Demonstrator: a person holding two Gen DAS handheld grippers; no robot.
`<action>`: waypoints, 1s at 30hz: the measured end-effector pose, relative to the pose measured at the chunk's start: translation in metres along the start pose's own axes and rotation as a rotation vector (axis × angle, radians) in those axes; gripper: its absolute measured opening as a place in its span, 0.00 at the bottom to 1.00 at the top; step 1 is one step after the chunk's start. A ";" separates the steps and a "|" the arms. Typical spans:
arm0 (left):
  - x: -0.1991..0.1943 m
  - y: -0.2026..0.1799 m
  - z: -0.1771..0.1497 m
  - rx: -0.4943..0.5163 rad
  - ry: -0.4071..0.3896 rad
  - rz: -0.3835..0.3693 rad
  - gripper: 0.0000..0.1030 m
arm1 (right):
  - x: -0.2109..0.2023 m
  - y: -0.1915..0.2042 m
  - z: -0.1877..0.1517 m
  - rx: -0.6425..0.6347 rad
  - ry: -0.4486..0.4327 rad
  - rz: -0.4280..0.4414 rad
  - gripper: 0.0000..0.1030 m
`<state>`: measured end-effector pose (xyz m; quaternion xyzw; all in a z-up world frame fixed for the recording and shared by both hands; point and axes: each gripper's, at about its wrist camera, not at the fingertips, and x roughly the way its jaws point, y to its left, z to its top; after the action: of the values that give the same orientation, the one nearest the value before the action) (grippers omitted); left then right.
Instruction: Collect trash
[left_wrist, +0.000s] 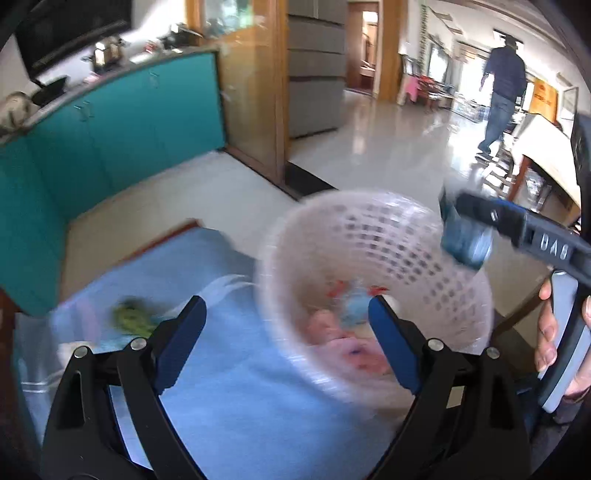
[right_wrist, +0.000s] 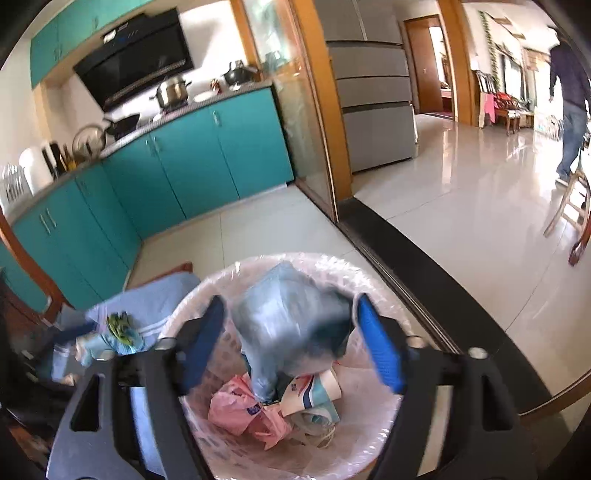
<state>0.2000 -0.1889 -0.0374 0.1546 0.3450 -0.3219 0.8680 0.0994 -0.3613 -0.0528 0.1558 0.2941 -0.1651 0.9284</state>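
A white perforated trash basket (right_wrist: 373, 291) with a clear liner holds a pink bag (right_wrist: 240, 410) and a white-and-blue paper carton (right_wrist: 314, 391). My right gripper (right_wrist: 293, 341) hangs over it with its jaws wide. A crumpled blue-grey bag (right_wrist: 291, 325) sits blurred between the fingers, with a thin gap at each pad. In the left wrist view the same bag (left_wrist: 465, 240) hangs under the right gripper's fingers (left_wrist: 480, 214) above the basket (left_wrist: 388, 240). My left gripper (left_wrist: 286, 334) is open and empty, low over the blue cloth (left_wrist: 240, 387). A green scrap (left_wrist: 133, 317) lies on the cloth to its left.
Teal cabinets (right_wrist: 184, 158) run along the left and back. A glass sliding door (right_wrist: 295, 110) and a black floor threshold (right_wrist: 424, 266) stand to the right of the basket. A person (left_wrist: 506, 85) walks away across the far tiled floor. A wooden table (left_wrist: 543, 155) is at right.
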 end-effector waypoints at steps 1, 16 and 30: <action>-0.009 0.013 0.000 0.003 -0.020 0.043 0.87 | 0.002 0.004 0.000 -0.014 -0.001 -0.008 0.86; -0.047 0.201 -0.040 -0.337 0.042 0.377 0.89 | 0.069 0.159 -0.011 -0.247 0.120 0.288 0.90; -0.019 0.217 -0.062 -0.226 0.099 0.558 0.86 | 0.201 0.281 -0.047 -0.368 0.350 0.292 0.78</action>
<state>0.3027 0.0114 -0.0582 0.1615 0.3648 -0.0227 0.9167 0.3432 -0.1341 -0.1555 0.0516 0.4494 0.0559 0.8901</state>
